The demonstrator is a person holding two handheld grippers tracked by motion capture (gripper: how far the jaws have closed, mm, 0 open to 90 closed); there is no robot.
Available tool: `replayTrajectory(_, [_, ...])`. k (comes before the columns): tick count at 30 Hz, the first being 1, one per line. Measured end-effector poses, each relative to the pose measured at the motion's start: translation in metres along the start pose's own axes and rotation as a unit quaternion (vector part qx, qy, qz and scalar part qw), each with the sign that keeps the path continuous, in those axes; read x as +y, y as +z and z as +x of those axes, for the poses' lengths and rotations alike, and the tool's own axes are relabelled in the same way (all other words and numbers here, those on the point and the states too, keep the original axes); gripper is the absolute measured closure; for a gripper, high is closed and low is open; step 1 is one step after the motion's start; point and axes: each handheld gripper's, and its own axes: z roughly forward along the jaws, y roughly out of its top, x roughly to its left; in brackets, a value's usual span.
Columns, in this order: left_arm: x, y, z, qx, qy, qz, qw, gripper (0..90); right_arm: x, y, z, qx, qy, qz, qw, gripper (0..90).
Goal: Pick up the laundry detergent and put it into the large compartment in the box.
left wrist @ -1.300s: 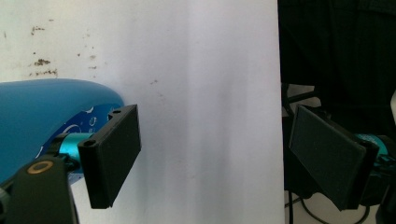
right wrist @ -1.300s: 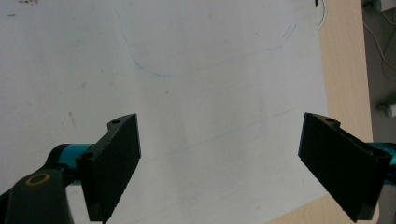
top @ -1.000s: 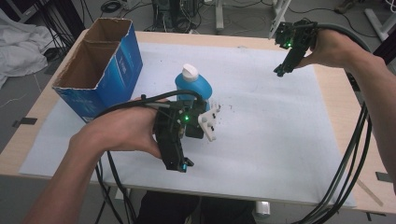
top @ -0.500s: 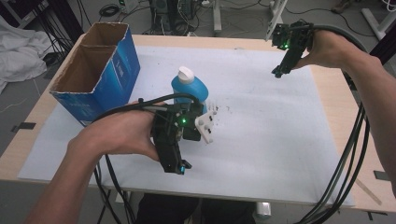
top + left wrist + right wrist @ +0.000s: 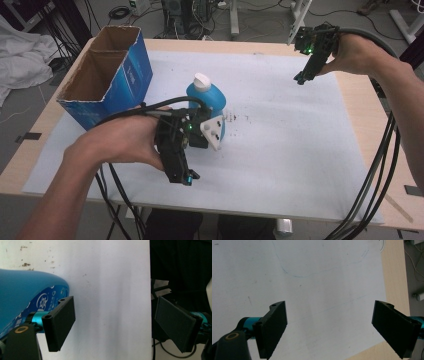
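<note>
blue bottle (image 5: 22, 295) cut off, label blurred

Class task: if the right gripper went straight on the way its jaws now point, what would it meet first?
Probably the white table cover: the right gripper, jaws open, faces bare sheet. Depth is unclear.

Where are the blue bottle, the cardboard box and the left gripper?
blue bottle (image 5: 206, 98): high view, upper body.
cardboard box (image 5: 131, 67): high view, blue side wall.
left gripper (image 5: 113, 323): left gripper view, between the fingertips.

1 overhead view, 2 jaw-mounted close-ups
</note>
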Motion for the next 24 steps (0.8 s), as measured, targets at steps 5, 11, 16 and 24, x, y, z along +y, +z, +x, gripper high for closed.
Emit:
replayTrajectory(5, [-0.007,-0.005,0.005,0.000,-0.008,0.005,1.0000,16.7,0.000,0.000,0.000,0.001,-0.001,0.000,1.0000,12.1])
replayTrajectory(11, [-0.021,-0.018,0.014,0.008,-0.026,0.012,0.9996,16.7,0.000,0.001,0.000,0.003,-0.002,0.003,1.0000,12.1])
replayTrajectory(16, [-0.030,-0.029,0.024,0.018,-0.036,0.018,0.9990,16.7,0.002,0.002,0.001,0.004,0.001,0.000,1.0000,12.1])
replayTrajectory(24, [-0.038,-0.039,0.042,0.023,-0.049,0.028,0.9981,16.7,0.002,0.001,0.003,0.004,-0.005,0.002,1.0000,12.1])
